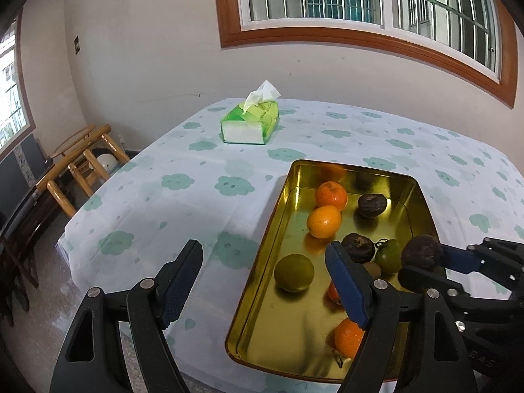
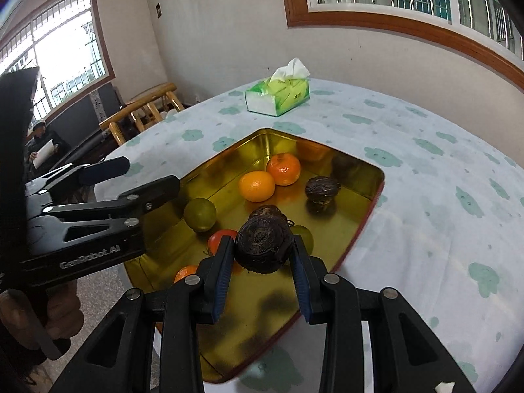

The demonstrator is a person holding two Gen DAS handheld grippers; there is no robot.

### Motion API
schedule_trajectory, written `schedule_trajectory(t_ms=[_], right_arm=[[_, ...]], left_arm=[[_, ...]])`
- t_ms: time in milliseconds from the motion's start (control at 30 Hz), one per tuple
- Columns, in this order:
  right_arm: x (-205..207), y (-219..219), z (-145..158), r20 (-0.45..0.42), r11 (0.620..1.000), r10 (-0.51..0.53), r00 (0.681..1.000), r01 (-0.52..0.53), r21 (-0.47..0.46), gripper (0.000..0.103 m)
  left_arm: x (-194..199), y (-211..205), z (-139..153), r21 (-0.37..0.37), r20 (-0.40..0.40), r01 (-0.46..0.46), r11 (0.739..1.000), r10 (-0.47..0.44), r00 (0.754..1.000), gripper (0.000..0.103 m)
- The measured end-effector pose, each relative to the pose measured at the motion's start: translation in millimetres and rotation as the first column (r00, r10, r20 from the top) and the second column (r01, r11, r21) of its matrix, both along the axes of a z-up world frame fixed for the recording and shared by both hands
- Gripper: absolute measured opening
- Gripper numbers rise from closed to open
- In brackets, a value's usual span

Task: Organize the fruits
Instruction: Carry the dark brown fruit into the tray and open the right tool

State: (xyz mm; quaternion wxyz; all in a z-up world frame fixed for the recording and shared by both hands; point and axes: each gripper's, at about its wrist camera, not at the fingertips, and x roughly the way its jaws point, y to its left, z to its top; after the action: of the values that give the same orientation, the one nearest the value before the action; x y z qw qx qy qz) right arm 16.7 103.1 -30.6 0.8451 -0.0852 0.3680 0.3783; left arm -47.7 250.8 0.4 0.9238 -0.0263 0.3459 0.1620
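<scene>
A gold metal tray (image 1: 278, 209) (image 2: 366, 170) lies on the cloud-print tablecloth. In it are two oranges (image 1: 330, 195) (image 2: 283, 168), a green fruit (image 1: 294, 272) (image 2: 199, 214), dark brown wrinkled fruits (image 1: 371, 205) (image 2: 322, 189), a green tomato (image 1: 389, 255) and more orange fruit near the front. My right gripper (image 2: 263, 250) (image 1: 422, 262) is shut on a dark brown wrinkled fruit (image 2: 263, 249) (image 1: 421, 251), held above the tray. My left gripper (image 1: 262, 281) (image 2: 147, 173) hangs open over the tray's left rim, holding nothing.
A green tissue box (image 1: 250, 124) (image 2: 278, 96) stands on the far part of the table. Wooden chairs (image 1: 82, 163) stand beyond the table's left edge. A seated person (image 2: 42, 147) is at the far left by a window.
</scene>
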Motion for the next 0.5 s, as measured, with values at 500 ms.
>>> schedule_trajectory(t_ms=[500], right_arm=[[5.0,17.5,-9.9,0.013,0.998,-0.050,0.999,0.051,-0.025,0.038]], left_arm=[[-8.0,10.8,2.1,-0.026,0.056,-0.025,0.999,0.026,0.998,0.078]])
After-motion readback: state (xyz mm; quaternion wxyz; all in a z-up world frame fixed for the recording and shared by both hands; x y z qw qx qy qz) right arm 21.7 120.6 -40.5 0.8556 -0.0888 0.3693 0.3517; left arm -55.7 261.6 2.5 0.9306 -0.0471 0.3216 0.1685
